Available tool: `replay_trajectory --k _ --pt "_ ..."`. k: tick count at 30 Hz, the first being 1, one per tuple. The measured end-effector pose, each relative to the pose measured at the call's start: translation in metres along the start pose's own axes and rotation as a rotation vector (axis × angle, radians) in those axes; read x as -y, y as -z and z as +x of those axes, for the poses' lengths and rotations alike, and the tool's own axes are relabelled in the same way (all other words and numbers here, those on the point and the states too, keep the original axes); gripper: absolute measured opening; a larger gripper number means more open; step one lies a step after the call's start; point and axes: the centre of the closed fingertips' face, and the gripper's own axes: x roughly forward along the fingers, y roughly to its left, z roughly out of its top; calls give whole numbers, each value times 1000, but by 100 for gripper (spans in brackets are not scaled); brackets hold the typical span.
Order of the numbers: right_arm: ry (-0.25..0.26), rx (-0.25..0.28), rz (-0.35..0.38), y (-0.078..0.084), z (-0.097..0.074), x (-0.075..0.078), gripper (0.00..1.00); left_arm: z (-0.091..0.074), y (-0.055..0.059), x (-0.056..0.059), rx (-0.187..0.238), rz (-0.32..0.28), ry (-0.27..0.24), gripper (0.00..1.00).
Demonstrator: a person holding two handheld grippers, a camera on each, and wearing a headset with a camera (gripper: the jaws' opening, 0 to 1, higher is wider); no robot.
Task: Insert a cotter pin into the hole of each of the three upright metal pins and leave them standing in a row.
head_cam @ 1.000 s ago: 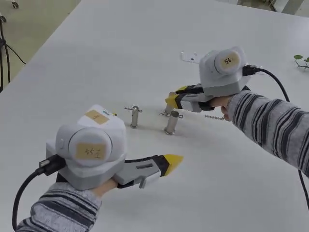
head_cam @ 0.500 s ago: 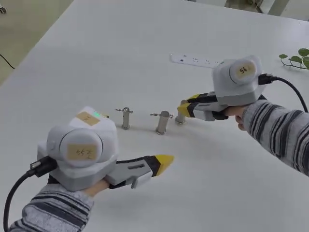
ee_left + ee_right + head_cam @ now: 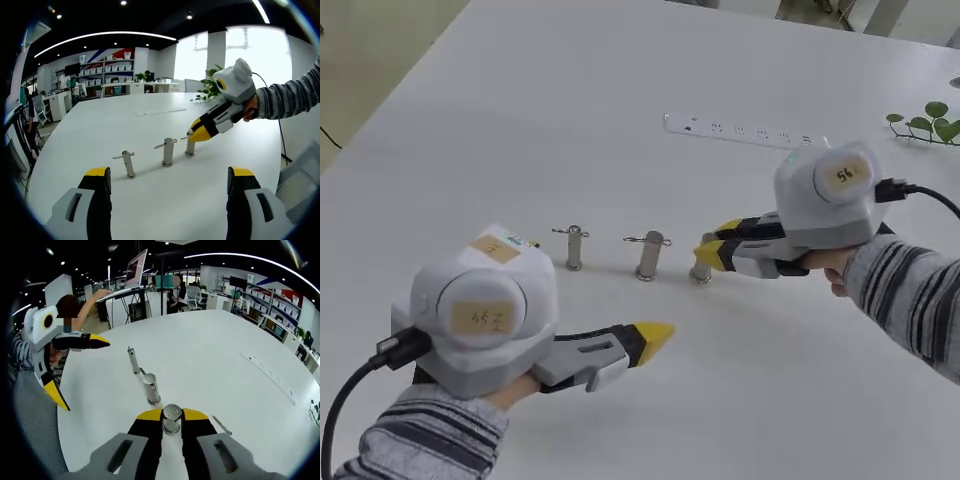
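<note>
Three upright metal pins stand in a row on the white table (image 3: 520, 120). The left pin (image 3: 574, 247) and the middle pin (image 3: 650, 256) each have a cotter pin through the top. My right gripper (image 3: 708, 256) is shut on the third pin (image 3: 172, 418), which stands at the right end of the row, its jaws pressed on both sides. A loose cotter pin (image 3: 221, 425) lies on the table just right of those jaws. My left gripper (image 3: 170, 175) hovers open and holds nothing, nearer to me than the row (image 3: 168, 152).
A white power strip (image 3: 745, 130) lies on the table beyond the pins. Green leaves (image 3: 930, 118) show at the far right edge. People sit at desks (image 3: 130, 287) in the background of the right gripper view. The table has bare room on every side of the row.
The right gripper has brought the third pin from behind the middle pin into line at the right end of the row. The camera shifted; the left gripper has hardly moved.
</note>
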Motion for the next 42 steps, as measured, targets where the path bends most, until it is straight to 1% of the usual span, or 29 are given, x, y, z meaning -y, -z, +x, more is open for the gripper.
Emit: replay_trajectory --k 7,11,12,14,18,23,26,29,32,34,35,36,40,42 --pt "-25 -5 -34 3 0 -19 8 0 0 0 -1 1 1 96" --pt "-41 4 -25 4 1 -30 8 0 0 0 -1 0 1 96" --pt "-44 5 -26 4 1 -32 8 0 0 0 -1 1 1 96" --pt "-52 9 -11 4 4 -31 8 0 1 1 -3 1 1 96" --pt "-57 12 -21 4 6 -39 8 0 1 1 -5 3 4 95" --pt "-51 16 -39 3 8 -40 8 0 1 3 -7 7 6 95" --pt "-38 17 -54 4 9 -42 8 0 0 2 -4 7 5 95" --pt "-38 32 -39 5 9 -45 9 0 0 2 -4 8 4 95" --pt "-33 42 -59 5 9 -48 9 0 0 2 -5 9 4 95" --pt "-44 50 -63 4 10 -50 9 0 0 2 -5 12 5 95" --pt "-45 53 -70 4 10 -51 9 0 0 2 -6 12 4 95" --pt "-47 57 -96 4 11 -51 9 0 0 3 -6 12 5 95" --pt "-39 38 -134 6 14 -51 10 0 0 3 -3 11 7 95" --pt "-52 41 -165 5 14 -52 10 1 0 3 -4 13 5 95"
